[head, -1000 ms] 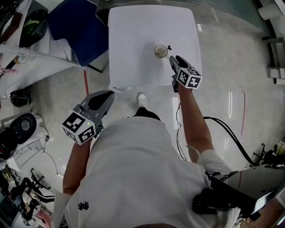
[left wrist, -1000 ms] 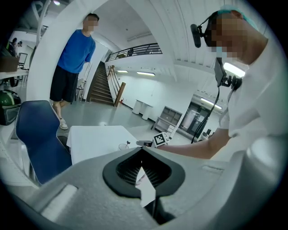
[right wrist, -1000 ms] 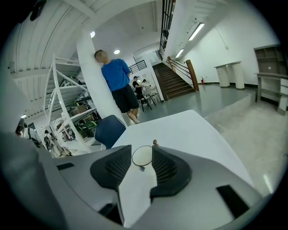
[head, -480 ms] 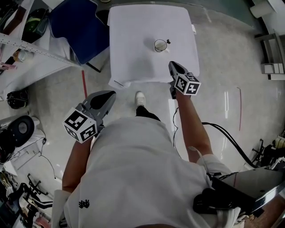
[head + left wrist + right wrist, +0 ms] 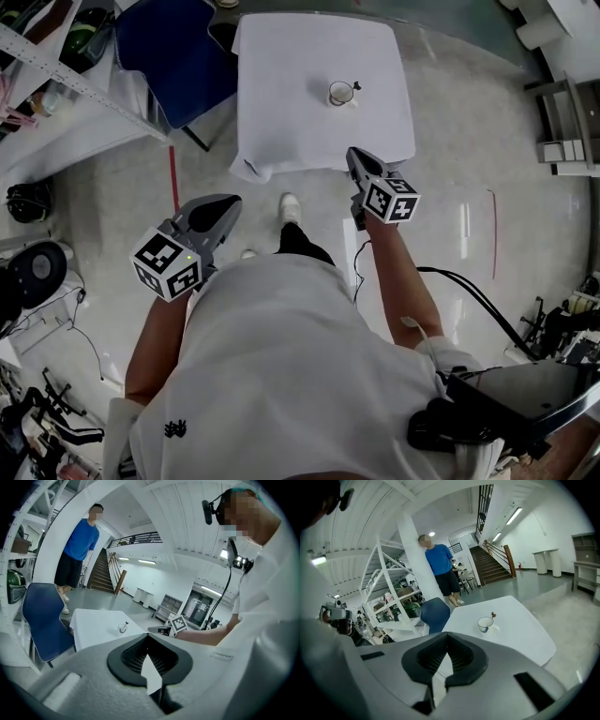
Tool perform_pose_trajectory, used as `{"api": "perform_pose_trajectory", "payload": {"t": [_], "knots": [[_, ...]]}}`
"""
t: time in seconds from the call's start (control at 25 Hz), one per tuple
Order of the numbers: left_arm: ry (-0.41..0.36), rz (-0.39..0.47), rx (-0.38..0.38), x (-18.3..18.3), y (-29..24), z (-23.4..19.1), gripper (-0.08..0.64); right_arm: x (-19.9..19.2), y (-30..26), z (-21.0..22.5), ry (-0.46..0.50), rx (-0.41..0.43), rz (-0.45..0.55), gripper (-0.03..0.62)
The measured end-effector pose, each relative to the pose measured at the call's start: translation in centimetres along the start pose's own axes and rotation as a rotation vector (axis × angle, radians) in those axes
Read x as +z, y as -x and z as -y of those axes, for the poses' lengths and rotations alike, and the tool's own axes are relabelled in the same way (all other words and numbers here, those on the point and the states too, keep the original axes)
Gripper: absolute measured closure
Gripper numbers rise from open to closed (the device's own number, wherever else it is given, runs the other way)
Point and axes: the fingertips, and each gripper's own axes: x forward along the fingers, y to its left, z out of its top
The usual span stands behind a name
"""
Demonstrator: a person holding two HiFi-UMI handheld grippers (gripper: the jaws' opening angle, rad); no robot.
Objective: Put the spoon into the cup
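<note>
On the white table (image 5: 281,103), well ahead: the cup (image 5: 341,93), upright, with the spoon (image 5: 354,88) leaning inside it, handle end poking over the rim on the right. Beside the table on the left, a blue chair (image 5: 169,47); further back, in the left gripper view, a person in a blue shirt (image 5: 82,538) standing by a pillar. Right gripper (image 5: 353,154) held out in front of the body near the table's front edge, well apart from the cup, jaws pressed together with nothing between them. Left gripper (image 5: 232,200) lower and to the left, over the floor and clear of the table, jaws likewise together at the tips and empty. Judged from this: placing step finished, spoon delivered and let go, and what is in hand looks like the retreat from the table rather than any further handling. Next move calling for very little: keeping both grippers away from the cup so as not to knock it, and bringing them to rest. Only if the spoon looked ready to tip out would a fresh reach with open jaws be needed, and nothing here suggests that.
</note>
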Motion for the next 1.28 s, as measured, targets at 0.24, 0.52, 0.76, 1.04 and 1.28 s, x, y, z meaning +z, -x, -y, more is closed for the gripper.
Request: {"api": "perform_pose_trajectory", "payload": {"t": [0.24, 0.52, 0.76, 1.04, 1.28], "knots": [[0.001, 0.007, -0.021, -1.9, 2.3, 1.9, 0.555, -2.0, 3.3, -5.4, 0.045, 0.050, -0.017, 0.583], [-0.012, 0.014, -0.037, -3.5, 4.6, 3.5, 0.555, -3.5, 6.8, -10.5, 0.076, 0.092, -0.012, 0.583], [-0.019, 0.017, -0.049, -4.7, 6.3, 4.3, 0.555, -4.7, 9.0, -13.7, 0.111, 0.107, -0.017, 0.583], [-0.027, 0.016, -0.060, -5.6, 7.1, 5.5, 0.555, -5.7, 10.9, -16.4, 0.144, 0.127, -0.014, 0.583], [-0.031, 0.020, -0.058, -6.2, 8.0, 6.0, 0.555, -7.0, 11.7, -18.3, 0.156, 0.149, -0.025, 0.583]]}}
